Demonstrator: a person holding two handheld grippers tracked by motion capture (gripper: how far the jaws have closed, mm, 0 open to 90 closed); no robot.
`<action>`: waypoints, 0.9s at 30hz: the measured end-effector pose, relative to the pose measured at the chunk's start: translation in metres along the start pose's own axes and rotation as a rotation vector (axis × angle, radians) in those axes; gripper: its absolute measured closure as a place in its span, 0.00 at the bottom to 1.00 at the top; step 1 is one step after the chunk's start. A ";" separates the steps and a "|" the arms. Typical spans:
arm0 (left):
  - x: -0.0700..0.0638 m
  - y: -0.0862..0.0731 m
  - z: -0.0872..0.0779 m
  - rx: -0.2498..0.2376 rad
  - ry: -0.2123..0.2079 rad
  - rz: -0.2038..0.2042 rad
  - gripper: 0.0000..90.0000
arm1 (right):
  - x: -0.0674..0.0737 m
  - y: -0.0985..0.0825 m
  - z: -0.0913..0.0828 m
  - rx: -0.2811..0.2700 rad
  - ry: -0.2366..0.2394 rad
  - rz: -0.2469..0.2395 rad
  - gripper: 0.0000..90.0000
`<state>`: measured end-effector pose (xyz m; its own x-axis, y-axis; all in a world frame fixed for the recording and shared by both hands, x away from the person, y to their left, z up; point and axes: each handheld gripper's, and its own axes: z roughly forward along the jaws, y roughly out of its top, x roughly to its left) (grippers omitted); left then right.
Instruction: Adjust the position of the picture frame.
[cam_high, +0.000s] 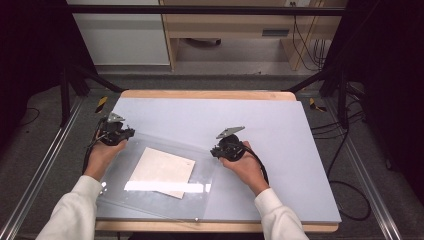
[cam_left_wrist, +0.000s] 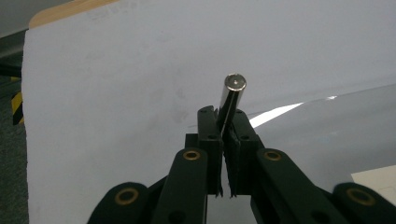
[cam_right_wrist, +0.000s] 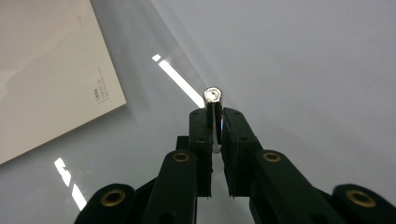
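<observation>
A clear plastic sheet (cam_high: 202, 172) lies on the grey mat (cam_high: 280, 125), with a beige card (cam_high: 162, 171) under it. My left gripper (cam_high: 120, 134) is at the sheet's far left corner. Its jaws (cam_left_wrist: 226, 116) are shut on a short shiny metal cylinder (cam_left_wrist: 232, 95) that sticks out past the tips, just short of the sheet's edge (cam_left_wrist: 336, 126). My right gripper (cam_high: 222, 148) is at the sheet's far right corner. In the right gripper view it (cam_right_wrist: 217, 116) is shut on a second metal cylinder (cam_right_wrist: 214, 99), over the sheet's edge (cam_right_wrist: 154, 121), with the card (cam_right_wrist: 46, 70) to the left.
The mat covers a wooden table (cam_high: 205, 94). Bare mat stretches to the right of and beyond the sheet. Black frame legs (cam_high: 65, 90) and cables (cam_high: 345, 150) stand on the floor at both sides of the table.
</observation>
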<state>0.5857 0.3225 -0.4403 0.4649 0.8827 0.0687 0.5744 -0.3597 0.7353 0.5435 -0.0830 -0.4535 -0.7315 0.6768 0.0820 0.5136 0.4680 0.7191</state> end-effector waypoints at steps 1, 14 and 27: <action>0.000 0.000 0.000 0.004 -0.001 -0.001 0.95 | 0.000 0.000 0.000 -0.004 -0.001 -0.003 0.93; 0.000 -0.003 0.006 0.017 0.002 -0.011 0.95 | 0.000 -0.007 0.006 -0.025 -0.013 -0.054 0.94; 0.000 -0.004 0.009 0.025 0.002 -0.012 0.95 | -0.003 -0.008 0.011 -0.036 0.003 -0.046 0.88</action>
<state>0.5893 0.3216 -0.4491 0.4564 0.8876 0.0618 0.5964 -0.3567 0.7191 0.5464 -0.0833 -0.4671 -0.7553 0.6535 0.0506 0.4632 0.4777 0.7465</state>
